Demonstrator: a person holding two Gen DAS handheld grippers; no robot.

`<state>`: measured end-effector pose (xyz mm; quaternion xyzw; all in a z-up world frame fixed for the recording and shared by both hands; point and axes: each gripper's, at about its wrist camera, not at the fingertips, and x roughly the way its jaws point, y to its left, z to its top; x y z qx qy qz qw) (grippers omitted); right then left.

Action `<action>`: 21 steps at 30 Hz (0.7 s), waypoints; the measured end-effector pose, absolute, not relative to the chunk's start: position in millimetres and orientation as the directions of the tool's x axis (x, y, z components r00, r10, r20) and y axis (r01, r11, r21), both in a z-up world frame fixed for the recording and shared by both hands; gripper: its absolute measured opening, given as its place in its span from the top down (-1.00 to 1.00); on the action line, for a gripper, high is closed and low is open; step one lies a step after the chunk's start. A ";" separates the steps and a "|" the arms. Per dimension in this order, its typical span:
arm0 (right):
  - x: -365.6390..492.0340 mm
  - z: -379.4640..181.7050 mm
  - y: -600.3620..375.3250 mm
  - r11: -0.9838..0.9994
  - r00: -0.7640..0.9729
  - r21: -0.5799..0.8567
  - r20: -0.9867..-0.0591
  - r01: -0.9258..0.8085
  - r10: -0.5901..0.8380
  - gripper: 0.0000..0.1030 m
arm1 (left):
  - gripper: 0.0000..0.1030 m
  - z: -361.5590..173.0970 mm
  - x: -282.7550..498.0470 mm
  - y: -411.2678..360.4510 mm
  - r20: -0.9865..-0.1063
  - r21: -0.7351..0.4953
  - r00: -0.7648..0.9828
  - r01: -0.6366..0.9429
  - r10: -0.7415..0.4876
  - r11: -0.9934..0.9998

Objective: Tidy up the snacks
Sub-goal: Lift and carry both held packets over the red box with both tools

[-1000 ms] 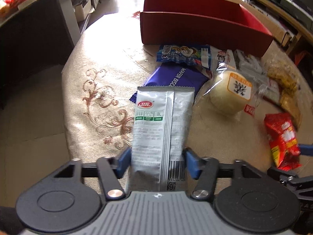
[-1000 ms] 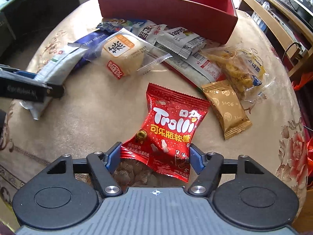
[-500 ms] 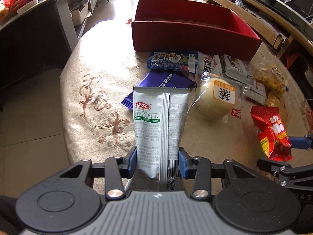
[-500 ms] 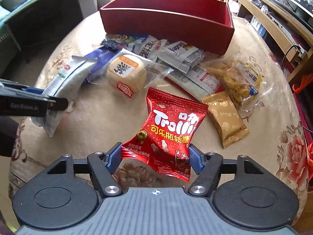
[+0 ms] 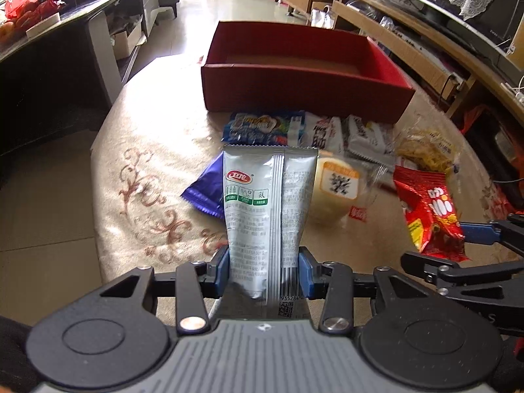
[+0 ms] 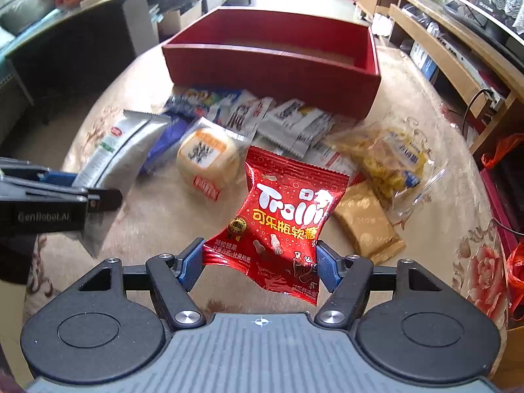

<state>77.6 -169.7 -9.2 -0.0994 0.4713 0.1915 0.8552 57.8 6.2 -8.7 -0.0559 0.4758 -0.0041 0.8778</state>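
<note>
Both packets now hang clear of the tablecloth [image 5: 154, 150]: left gripper [image 5: 263, 270] pinches the silver sachet [image 5: 268, 203] low, right gripper [image 6: 258, 263] clamps the red Trolli gummy bag [image 6: 288, 219]. Light, crinkly, slippery film; hold near the sealed ends until over the red box [image 6: 271, 55].

Both wrist views face red box [image 5: 304, 88]; close.
</note>
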 end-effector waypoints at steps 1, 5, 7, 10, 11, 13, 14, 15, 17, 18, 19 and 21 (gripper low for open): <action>79.9 -8.2 -170.0 0.910 0.485 0.013 -0.843 -0.414 0.233 -0.46 | 0.26 -6.6 58.8 4.8 -0.830 -0.106 0.554 -0.044 -0.064 0.993; 87.4 -5.2 -167.8 0.914 0.494 0.013 -0.839 -0.404 0.230 -0.46 | 0.26 -1.8 66.4 3.4 -0.817 -0.122 0.572 -0.044 -0.075 0.992; 93.4 -2.6 -165.8 0.917 0.502 0.010 -0.834 -0.398 0.227 -0.46 | 0.26 -0.7 73.0 3.2 -0.815 -0.125 0.575 -0.046 -0.076 0.991; 103.8 2.9 -164.4 0.925 0.515 0.022 -0.825 -0.380 0.231 -0.46 | 0.26 4.1 86.0 2.7 -0.803 -0.126 0.591 -0.046 -0.075 0.991; 107.1 4.9 -163.7 0.927 0.522 0.024 -0.821 -0.374 0.231 -0.46 | 0.26 6.5 90.2 2.6 -0.797 -0.129 0.599 -0.045 -0.076 0.991; 114.1 8.4 -162.8 0.931 0.532 0.028 -0.814 -0.364 0.232 -0.46 | 0.26 11.6 98.9 1.3 -0.785 -0.122 0.615 -0.040 -0.072 0.992; 117.1 9.6 -162.4 0.933 0.535 0.030 -0.812 -0.359 0.232 -0.46 | 0.26 13.4 103.3 0.4 -0.780 -0.116 0.622 -0.038 -0.067 0.993; 119.9 10.2 -161.9 0.934 0.538 0.030 -0.811 -0.355 0.231 -0.46 | 0.26 14.7 107.3 -0.3 -0.776 -0.110 0.628 -0.036 -0.063 0.993; 126.2 11.0 -161.4 0.937 0.544 0.023 -0.809 -0.349 0.222 -0.46 | 0.26 16.8 116.1 -0.1 -0.770 -0.108 0.635 -0.037 -0.060 0.993; 129.8 11.0 -161.9 0.939 0.545 0.021 -0.810 -0.343 0.217 -0.46 | 0.26 17.1 120.1 0.1 -0.769 -0.112 0.637 -0.038 -0.062 0.993; 133.6 11.3 -162.9 0.942 0.547 0.021 -0.810 -0.336 0.213 -0.46 | 0.26 17.2 124.5 0.3 -0.768 -0.114 0.638 -0.038 -0.064 0.993; 140.6 12.7 -164.1 0.947 0.552 0.025 -0.807 -0.321 0.208 -0.46 | 0.26 17.8 131.7 -0.4 -0.765 -0.117 0.641 -0.039 -0.065 0.992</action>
